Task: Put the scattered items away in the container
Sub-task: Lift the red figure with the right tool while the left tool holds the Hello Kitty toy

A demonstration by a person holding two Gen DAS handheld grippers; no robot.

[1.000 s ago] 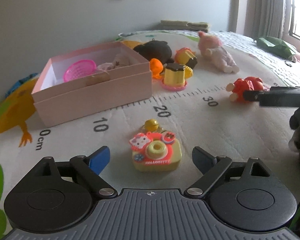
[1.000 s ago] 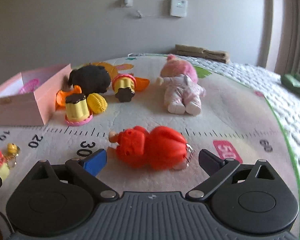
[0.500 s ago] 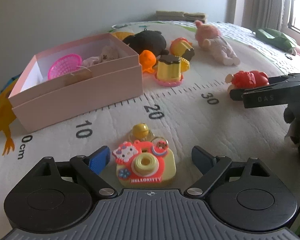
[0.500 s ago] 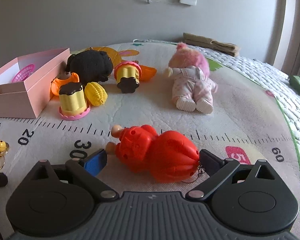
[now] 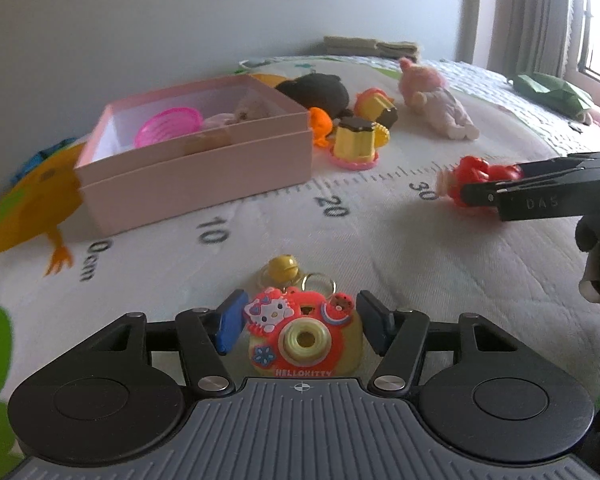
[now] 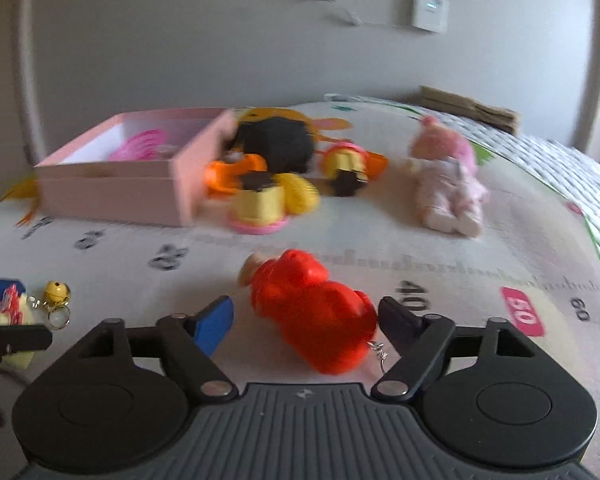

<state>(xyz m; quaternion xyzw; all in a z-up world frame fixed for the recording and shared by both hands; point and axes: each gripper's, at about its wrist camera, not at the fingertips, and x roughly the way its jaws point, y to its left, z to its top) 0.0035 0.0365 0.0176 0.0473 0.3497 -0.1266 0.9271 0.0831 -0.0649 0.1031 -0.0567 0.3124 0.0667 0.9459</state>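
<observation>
A yellow and red Hello Kitty toy camera [image 5: 305, 334] with a keyring and yellow bell [image 5: 283, 268] sits between the fingers of my left gripper [image 5: 300, 320], whose jaws have narrowed onto its sides. A red plastic doll [image 6: 312, 308] lies on the mat between the fingers of my right gripper [image 6: 306, 318], whose jaws stand close beside it with a small gap. The pink box [image 5: 204, 176] stands at the far left, holding a pink basket [image 5: 168, 126] and a small plush. The red doll also shows in the left wrist view [image 5: 470, 180].
Beside the box lie a black plush [image 5: 316, 90], an orange toy [image 5: 320, 124], two yellow pudding toys [image 5: 354, 144] and a pink doll [image 5: 436, 106]. A green bag [image 5: 548, 88] lies far right. The play mat has a printed ruler.
Both grippers moved forward over their toys and narrowed: the left jaws closed in on the toy camera, the right jaws closed in around the red doll. The right view swung left.
</observation>
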